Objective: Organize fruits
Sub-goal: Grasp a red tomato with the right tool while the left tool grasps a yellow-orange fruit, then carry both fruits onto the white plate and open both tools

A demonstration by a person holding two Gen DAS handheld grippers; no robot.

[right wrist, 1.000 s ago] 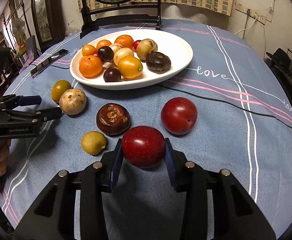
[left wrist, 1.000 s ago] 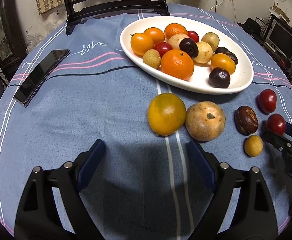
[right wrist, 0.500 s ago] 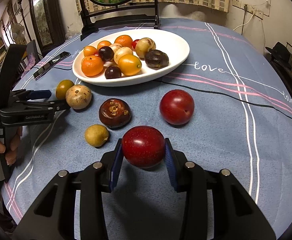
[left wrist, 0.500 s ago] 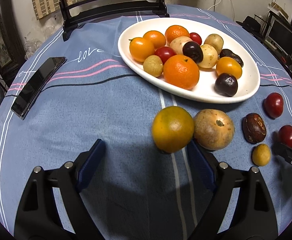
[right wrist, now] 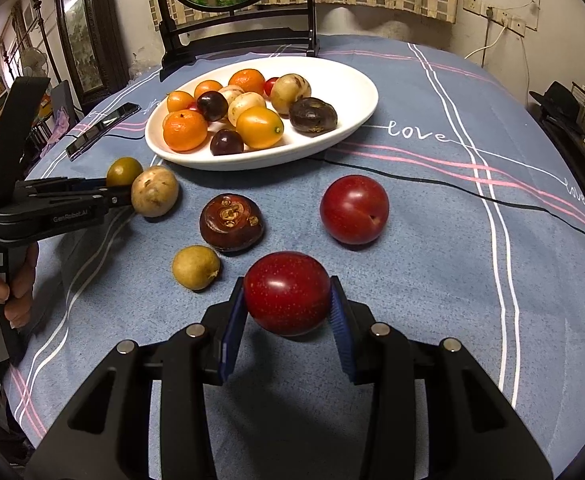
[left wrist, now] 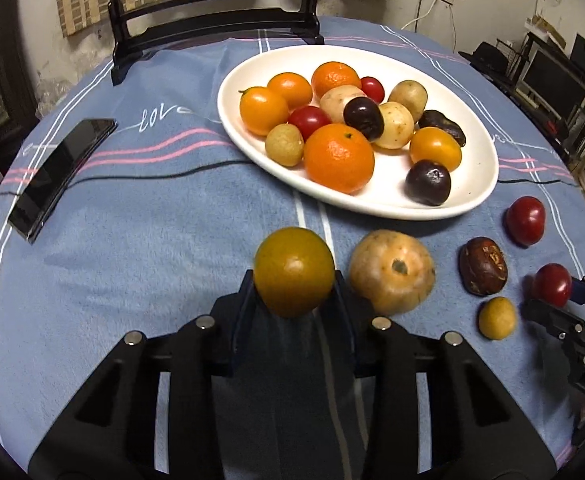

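A white oval plate [left wrist: 480, 184] [right wrist: 356, 92] holds several fruits. My left gripper [left wrist: 294, 280] is shut on a green-orange citrus [left wrist: 294, 270], which also shows in the right wrist view [right wrist: 123, 171]. A tan round fruit [left wrist: 392, 272] [right wrist: 154, 191] lies just right of it. My right gripper [right wrist: 288, 300] is shut on a dark red plum [right wrist: 287, 292], seen small in the left wrist view [left wrist: 551, 284]. On the cloth lie a second red plum [right wrist: 354, 209] [left wrist: 526, 220], a brown chestnut-like fruit [right wrist: 231, 222] [left wrist: 483, 265] and a small yellow fruit [right wrist: 195, 267] [left wrist: 497, 317].
A black phone [left wrist: 58, 172] [right wrist: 102, 130] lies at the table's left with a black cable running across the blue cloth. A dark wooden mirror stand [left wrist: 212, 16] stands behind the plate. Furniture and shelves crowd the room's right side.
My left gripper moved forward and closed on the green-orange citrus. My right gripper kept its hold on the dark red plum and shifted little.
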